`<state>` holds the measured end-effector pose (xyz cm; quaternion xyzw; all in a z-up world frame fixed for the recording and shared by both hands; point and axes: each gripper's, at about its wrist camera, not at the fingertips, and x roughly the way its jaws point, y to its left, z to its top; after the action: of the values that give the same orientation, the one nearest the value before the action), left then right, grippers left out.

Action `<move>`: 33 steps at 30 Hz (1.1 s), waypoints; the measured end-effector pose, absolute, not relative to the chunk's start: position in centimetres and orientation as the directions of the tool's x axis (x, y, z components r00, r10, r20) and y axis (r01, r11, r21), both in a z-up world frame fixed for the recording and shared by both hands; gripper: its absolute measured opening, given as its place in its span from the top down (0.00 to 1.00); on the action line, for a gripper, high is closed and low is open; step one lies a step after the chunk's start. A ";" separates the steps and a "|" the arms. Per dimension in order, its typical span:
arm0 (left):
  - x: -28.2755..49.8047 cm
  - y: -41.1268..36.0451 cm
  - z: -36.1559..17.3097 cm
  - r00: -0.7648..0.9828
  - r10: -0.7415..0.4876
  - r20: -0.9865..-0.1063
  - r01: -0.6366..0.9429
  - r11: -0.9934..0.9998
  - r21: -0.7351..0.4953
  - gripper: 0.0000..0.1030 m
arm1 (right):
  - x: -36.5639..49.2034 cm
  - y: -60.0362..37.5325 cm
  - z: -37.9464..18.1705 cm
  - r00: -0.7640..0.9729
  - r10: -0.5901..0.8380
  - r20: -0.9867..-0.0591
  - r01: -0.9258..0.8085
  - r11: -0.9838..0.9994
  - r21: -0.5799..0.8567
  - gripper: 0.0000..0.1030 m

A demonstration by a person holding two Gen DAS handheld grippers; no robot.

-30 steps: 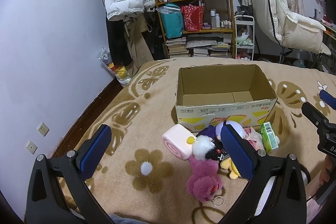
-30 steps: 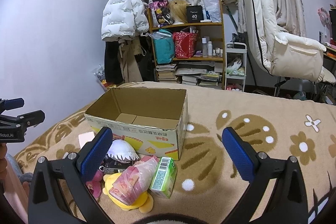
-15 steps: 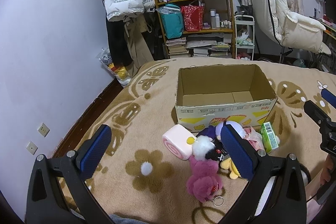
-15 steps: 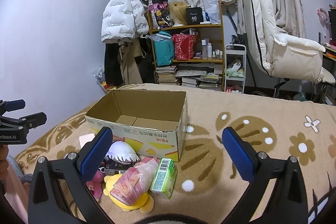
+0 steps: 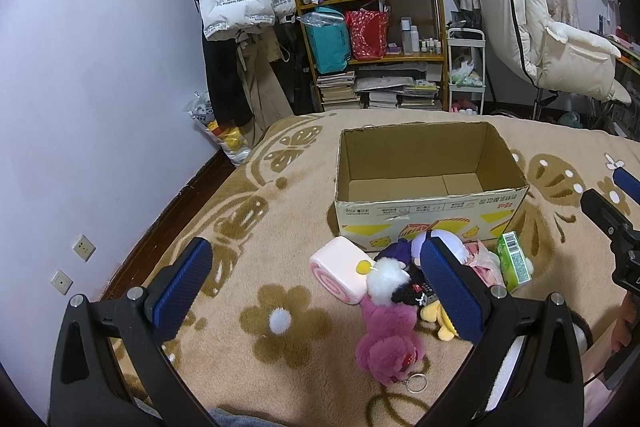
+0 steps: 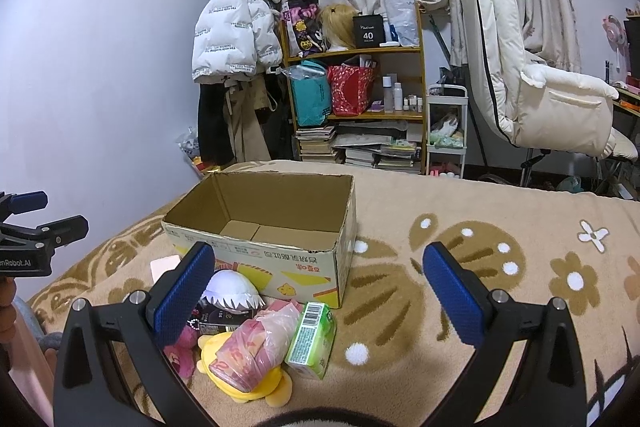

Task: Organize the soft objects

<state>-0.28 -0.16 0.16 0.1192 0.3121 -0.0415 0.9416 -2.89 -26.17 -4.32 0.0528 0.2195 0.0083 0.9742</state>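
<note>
The left hand-held gripper (image 5: 316, 285) hangs above the blanket (image 5: 248, 227) with its blue pads spread wide, holding nothing. The right hand-held gripper (image 6: 318, 293) is likewise wide apart and empty.

An open cardboard box (image 5: 428, 187) sits on the blanket, its inside bare. The soft things lie in a heap just in front of the box's near wall. In the left wrist view, a pink roll cushion (image 5: 340, 275) is at the heap's left edge, touching a white pompom (image 5: 388, 281). A magenta plush (image 5: 388, 343) with a key ring lies nearest the camera. A white-and-purple plush (image 5: 412, 247) leans against the box. At the right of the heap, a green packet (image 5: 514, 261) lies beside a pink plastic-wrapped bundle (image 6: 256, 347), which rests on a yellow plush (image 6: 244, 381). A small dark item under the heap is partly hidden; possibly a packet.

A shelf (image 6: 356, 99) and a white jacket (image 6: 232, 31) stand at the far wall.
</note>
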 end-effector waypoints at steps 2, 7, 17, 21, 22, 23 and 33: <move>-0.3 -0.2 0.2 0.801 -0.003 -0.598 0.152 0.968 0.199 0.00 | -2.9 -26.2 -4.3 0.903 0.040 -0.428 0.007 0.994 0.108 0.00; -0.3 -0.1 0.2 0.800 -0.002 -0.600 0.154 0.967 0.202 0.00 | -3.0 -26.2 -4.2 0.903 0.041 -0.427 0.007 0.994 0.109 0.00; 0.2 -0.3 -0.1 0.788 0.018 -0.615 0.146 0.966 0.215 0.00 | -2.9 -26.4 -4.2 0.902 0.035 -0.431 0.011 0.995 0.104 0.00; 0.8 -0.3 -0.6 0.759 0.014 -0.650 0.162 0.964 0.210 0.00 | -2.9 -26.6 -4.3 0.898 0.043 -0.438 0.004 0.994 0.105 0.00; 0.9 -0.3 -0.6 0.753 0.010 -0.658 0.166 0.964 0.205 0.00 | -2.9 -26.6 -4.4 0.896 0.041 -0.442 0.005 0.995 0.101 0.00; 1.1 -0.3 -0.7 0.747 0.009 -0.665 0.168 0.965 0.201 0.00 | -2.9 -26.6 -4.5 0.893 0.045 -0.447 -0.001 0.995 0.099 0.00; 4.4 -0.7 -2.0 0.685 -0.007 -0.729 0.182 0.970 0.162 0.00 | -0.2 -25.6 -5.6 0.844 0.054 -0.533 -0.007 0.996 0.088 0.00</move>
<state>4.41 -0.72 -2.03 0.1112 0.3937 -0.0518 0.9110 -0.24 -25.59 -5.61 0.0415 0.2784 0.0158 0.9594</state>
